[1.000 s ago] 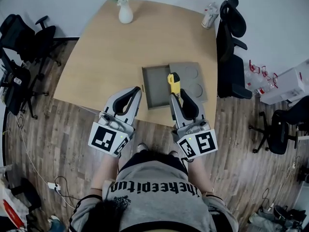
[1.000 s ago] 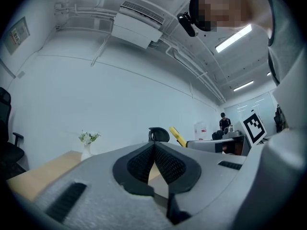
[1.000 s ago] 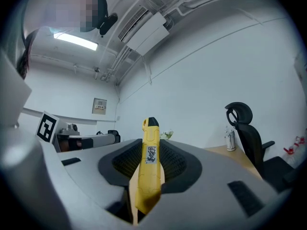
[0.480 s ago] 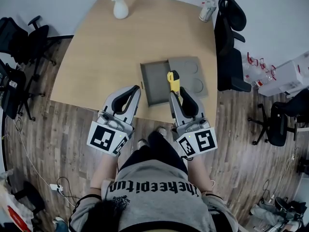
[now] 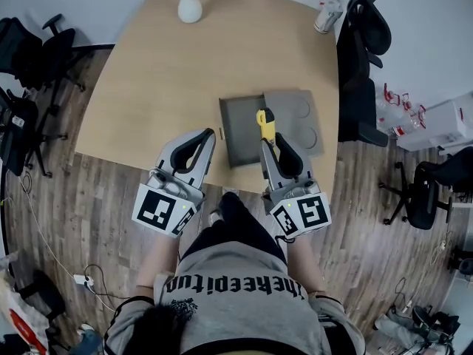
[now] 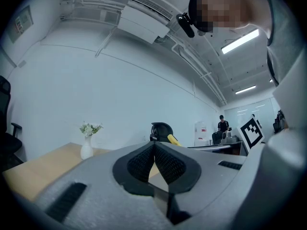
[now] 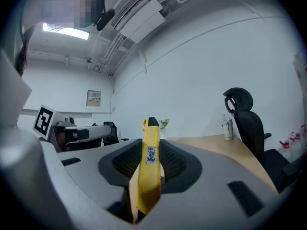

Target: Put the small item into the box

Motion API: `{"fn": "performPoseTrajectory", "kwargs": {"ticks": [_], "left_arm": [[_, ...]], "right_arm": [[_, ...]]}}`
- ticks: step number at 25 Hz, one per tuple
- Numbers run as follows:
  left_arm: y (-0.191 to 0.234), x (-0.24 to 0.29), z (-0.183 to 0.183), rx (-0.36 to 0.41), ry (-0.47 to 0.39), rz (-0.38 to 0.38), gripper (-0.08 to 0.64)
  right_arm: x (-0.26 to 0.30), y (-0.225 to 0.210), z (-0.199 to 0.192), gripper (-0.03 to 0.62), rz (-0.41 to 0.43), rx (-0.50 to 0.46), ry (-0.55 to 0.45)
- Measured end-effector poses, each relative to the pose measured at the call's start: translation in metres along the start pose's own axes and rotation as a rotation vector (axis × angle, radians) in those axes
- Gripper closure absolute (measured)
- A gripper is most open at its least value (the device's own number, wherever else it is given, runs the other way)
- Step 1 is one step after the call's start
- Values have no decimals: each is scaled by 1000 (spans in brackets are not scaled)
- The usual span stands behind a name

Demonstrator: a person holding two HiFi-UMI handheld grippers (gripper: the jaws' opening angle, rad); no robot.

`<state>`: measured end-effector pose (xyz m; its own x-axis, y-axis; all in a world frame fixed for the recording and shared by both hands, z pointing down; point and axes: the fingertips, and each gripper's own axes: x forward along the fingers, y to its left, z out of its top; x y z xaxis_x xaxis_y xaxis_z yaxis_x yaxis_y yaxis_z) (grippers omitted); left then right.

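Observation:
A yellow utility knife with a black tip is clamped between the jaws of my right gripper, its tip sticking out over the open grey box on the wooden table. In the right gripper view the yellow utility knife stands up between the dark pads. The box lid lies beside the box on its right. My left gripper hangs at the table's near edge, left of the box, jaws pressed together on nothing; the left gripper shows the same in its own view.
A white vase with flowers stands at the table's far edge. A bottle sits at the far right corner. Black office chairs stand right of the table and more chairs at the left. A person's legs are below me.
The view has shifted slightly; both grippers keep their places near the table's front edge, with the knife still held over the box.

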<state>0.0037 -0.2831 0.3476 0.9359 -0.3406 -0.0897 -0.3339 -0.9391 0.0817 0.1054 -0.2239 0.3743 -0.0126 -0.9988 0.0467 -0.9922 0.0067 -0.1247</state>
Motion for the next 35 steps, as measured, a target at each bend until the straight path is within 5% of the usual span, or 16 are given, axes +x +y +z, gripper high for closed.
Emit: {"fn": "performPoseTrajectory", "kwargs": {"ticks": [35], "left_arm": [[77, 52, -48, -73, 101, 149, 543]], "right_arm": [[92, -69, -154, 475, 11, 125, 455]]}}
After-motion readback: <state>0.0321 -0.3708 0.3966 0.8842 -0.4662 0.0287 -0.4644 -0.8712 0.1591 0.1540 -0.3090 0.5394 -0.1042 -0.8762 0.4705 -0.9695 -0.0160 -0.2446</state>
